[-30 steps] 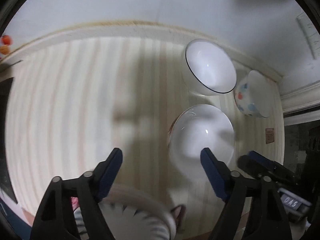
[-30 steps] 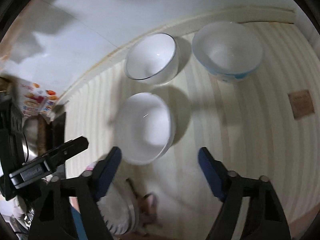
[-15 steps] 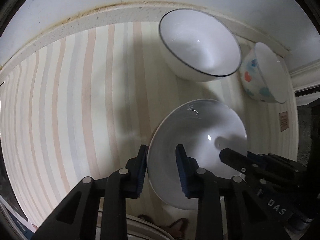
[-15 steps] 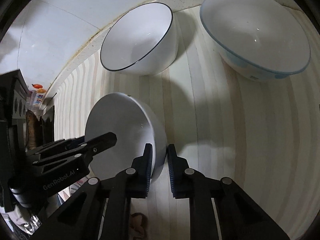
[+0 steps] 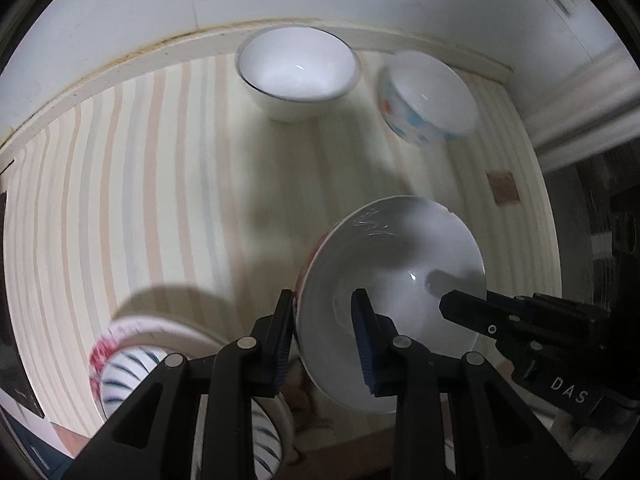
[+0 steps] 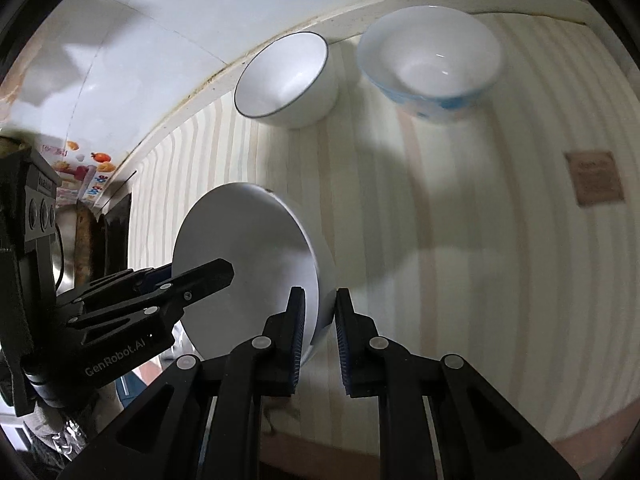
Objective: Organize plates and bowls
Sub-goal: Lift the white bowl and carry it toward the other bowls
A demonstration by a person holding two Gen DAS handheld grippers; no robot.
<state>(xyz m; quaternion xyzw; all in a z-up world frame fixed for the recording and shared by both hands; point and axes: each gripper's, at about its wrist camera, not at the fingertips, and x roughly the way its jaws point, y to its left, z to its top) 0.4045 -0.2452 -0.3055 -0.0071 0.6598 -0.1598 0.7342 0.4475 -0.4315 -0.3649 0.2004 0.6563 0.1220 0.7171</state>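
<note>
A white bowl hangs above the striped tabletop, held by both grippers. My left gripper is shut on its left rim, one pad inside and one outside. My right gripper is shut on the opposite rim. Each gripper shows in the other's view, reaching over the bowl. At the back stand a white bowl with a dark rim and, to its right, a bowl with blue and red spots. A blue-striped bowl sits on a red-patterned plate at the lower left.
The striped table ends at a white wall behind the bowls. A small brown label lies on the cloth at the right. Dark equipment stands beyond the table's right edge. Packaging with fruit pictures lies at the far left.
Both grippers came down and shut on the white bowl's rims between the first frames. Since then they have lifted the bowl together and carried it nearer, away from the two back bowls.
</note>
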